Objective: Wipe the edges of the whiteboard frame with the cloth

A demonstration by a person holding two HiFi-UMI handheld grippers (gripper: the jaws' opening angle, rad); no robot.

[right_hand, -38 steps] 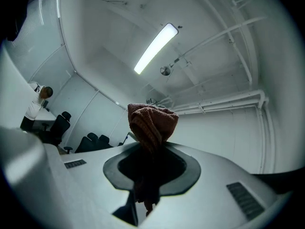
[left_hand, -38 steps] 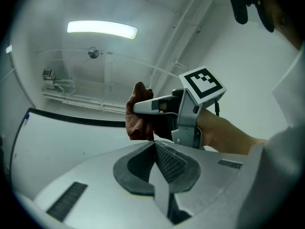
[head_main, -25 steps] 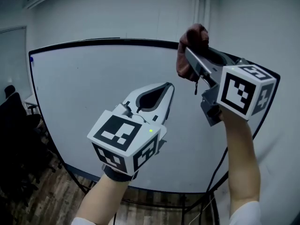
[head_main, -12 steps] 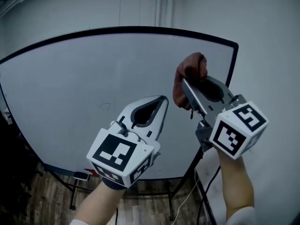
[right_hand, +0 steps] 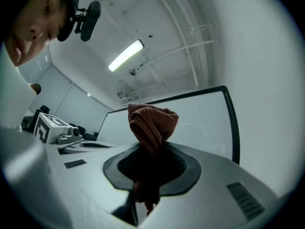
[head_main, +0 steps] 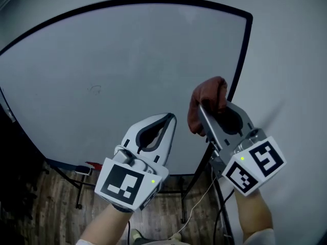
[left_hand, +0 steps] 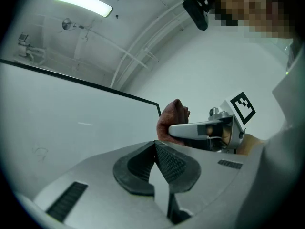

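Right claw (head_main: 200, 106) clenched on the cloth (head_main: 208, 97). Cloth is dark red-brown and bunched; the wad sticks up past the tips, and a tail hangs down between the jaws in the right gripper view. In the head view it sits in front of the lower right part of the whiteboard (head_main: 117, 65), just beside the right edge of the black frame (head_main: 239, 60). Can't tell if it touches frame or board. Left claw (head_main: 170, 118) clenched shut on nothing, pads meeting in the left gripper view. It's held left of the right claw, apart from the cloth. Wood floor (head_main: 56, 213) below the board.
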